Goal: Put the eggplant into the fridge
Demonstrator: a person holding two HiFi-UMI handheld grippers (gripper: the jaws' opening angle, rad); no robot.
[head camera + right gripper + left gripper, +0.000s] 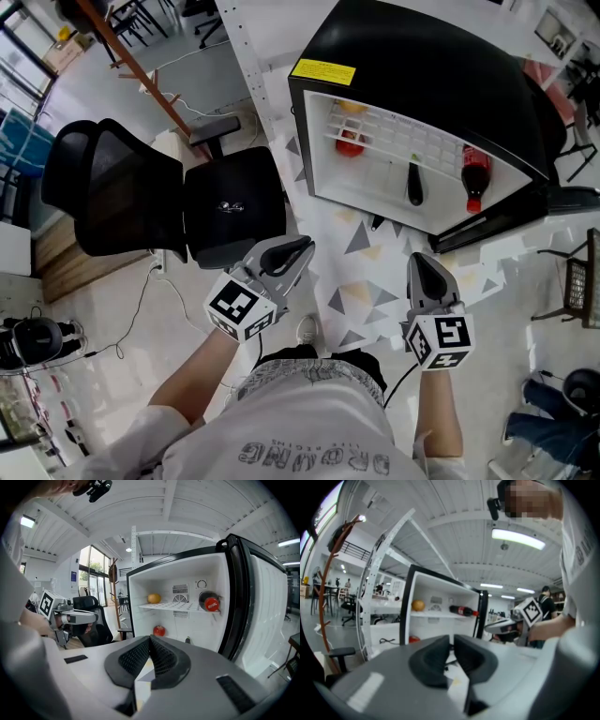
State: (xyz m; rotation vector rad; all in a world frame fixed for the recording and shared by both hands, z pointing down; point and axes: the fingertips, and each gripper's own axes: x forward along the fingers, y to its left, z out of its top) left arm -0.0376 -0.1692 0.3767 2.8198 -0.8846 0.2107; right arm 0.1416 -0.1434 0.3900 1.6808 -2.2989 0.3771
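Note:
The black mini fridge [422,56] stands open in front of me, its white inside showing. A dark, long eggplant [413,184] lies on the fridge floor under the wire shelf [394,131]; in the right gripper view only the eggplant's tip [187,640] peeks over the jaws. My right gripper [419,258] [150,638] is shut with nothing in it, held short of the fridge. My left gripper [305,246] [452,639] hangs further left, jaws together and empty.
A cola bottle [474,173] and an orange [153,598] lie on the shelf, a red fruit [159,630] below. The fridge door [262,606] swings out at right. A black office chair [159,202], a coat stand [326,588] and a white rack post [246,56] stand at left.

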